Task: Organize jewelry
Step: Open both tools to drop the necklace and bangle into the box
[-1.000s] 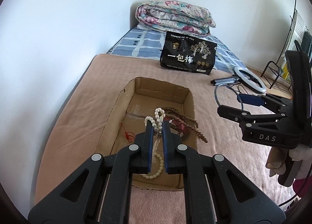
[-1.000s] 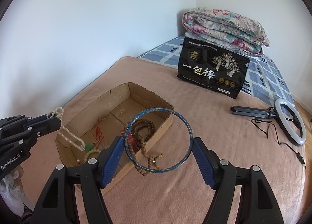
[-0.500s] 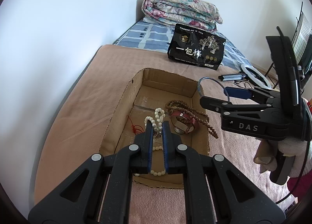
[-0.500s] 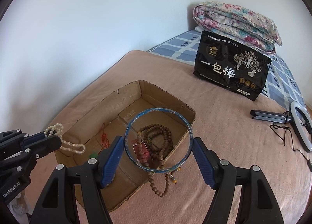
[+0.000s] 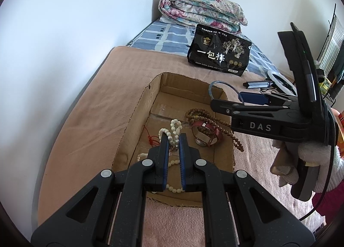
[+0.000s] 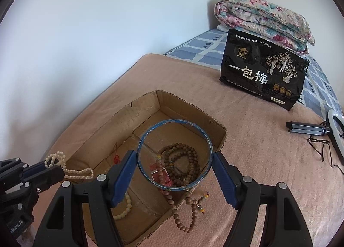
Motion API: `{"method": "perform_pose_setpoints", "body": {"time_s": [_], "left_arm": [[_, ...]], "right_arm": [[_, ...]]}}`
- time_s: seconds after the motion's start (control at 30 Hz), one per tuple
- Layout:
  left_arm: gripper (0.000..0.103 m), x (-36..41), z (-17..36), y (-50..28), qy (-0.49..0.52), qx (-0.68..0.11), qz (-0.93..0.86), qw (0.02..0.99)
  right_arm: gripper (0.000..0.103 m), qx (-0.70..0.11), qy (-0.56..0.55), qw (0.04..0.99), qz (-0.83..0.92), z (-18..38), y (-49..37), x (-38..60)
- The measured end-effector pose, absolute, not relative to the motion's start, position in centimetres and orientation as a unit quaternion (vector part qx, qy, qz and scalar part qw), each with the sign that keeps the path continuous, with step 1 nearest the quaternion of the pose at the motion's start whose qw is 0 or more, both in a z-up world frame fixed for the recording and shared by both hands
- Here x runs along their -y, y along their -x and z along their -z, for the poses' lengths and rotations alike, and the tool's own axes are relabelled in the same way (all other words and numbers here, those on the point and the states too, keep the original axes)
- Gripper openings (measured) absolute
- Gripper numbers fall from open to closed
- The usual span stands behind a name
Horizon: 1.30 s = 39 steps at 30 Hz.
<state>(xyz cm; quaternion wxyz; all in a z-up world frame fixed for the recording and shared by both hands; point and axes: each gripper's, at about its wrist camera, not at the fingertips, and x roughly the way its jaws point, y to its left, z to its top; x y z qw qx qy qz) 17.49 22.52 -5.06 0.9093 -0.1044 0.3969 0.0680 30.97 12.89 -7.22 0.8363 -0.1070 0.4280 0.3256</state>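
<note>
I see the cardboard box [image 6: 120, 122] lying open on the pink blanket [image 6: 247, 139] that covers the bed, right below both of my grippers. My left gripper [image 5: 173, 139] is squeezed nearly closed on a white bead strand [image 5: 173, 127]; the upper loops stick up past the fingertips and the rest of the strand trails down into the near end of the box. From the right wrist view the same strand [image 6: 64, 164] dangles off that gripper's tip over the box's left wall. My right gripper [image 6: 175, 161] stands wide, its two blue pads pressing the opposite sides of a blue bangle [image 6: 150, 130], which it holds over the middle of the box. Under the bangle, on the box floor, lie a brown bead necklace [image 6: 185, 156] and a red strap watch [image 5: 204, 134]; the necklace's tail spills over the near right wall onto the blanket. A small red cord [image 5: 151, 139] lies by the left wall.
</note>
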Motion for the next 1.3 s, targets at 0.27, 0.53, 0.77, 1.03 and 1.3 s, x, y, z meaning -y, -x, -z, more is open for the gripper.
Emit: {"method": "perform_pose_setpoints", "body": {"time_s": [0.27, 0.53, 0.77, 1.03, 1.3], "left_arm": [[0.008, -22.4, 5.0, -17.5, 0.097, -0.394, -0.072, 0.911], [0.040, -22.1, 4.8, -17.3, 0.088, -0.389, -0.077, 0.914], [0.040, -21.8, 4.2, -16.8, 0.085, -0.387, -0.079, 0.915], [0.040, -20.5, 2.5, -15.5, 0.077, -0.371, -0.079, 0.922], [0.040, -18.2, 0.5, -13.1, 0.062, -0.352, -0.073, 0.931]], "right_arm": [[0.079, -0.433, 0.111, 0.831, -0.331, 7.4, -31.0, -13.8], [0.088, -0.428, 0.108, 0.837, -0.322, 7.2, -30.8, -13.4], [0.088, -0.421, 0.104, 0.842, -0.321, 6.1, -30.1, -12.5], [0.088, -0.406, 0.100, 0.852, -0.317, 4.1, -28.3, -10.5], [0.089, -0.389, 0.092, 0.863, -0.309, 1.9, -25.6, -7.3]]}}
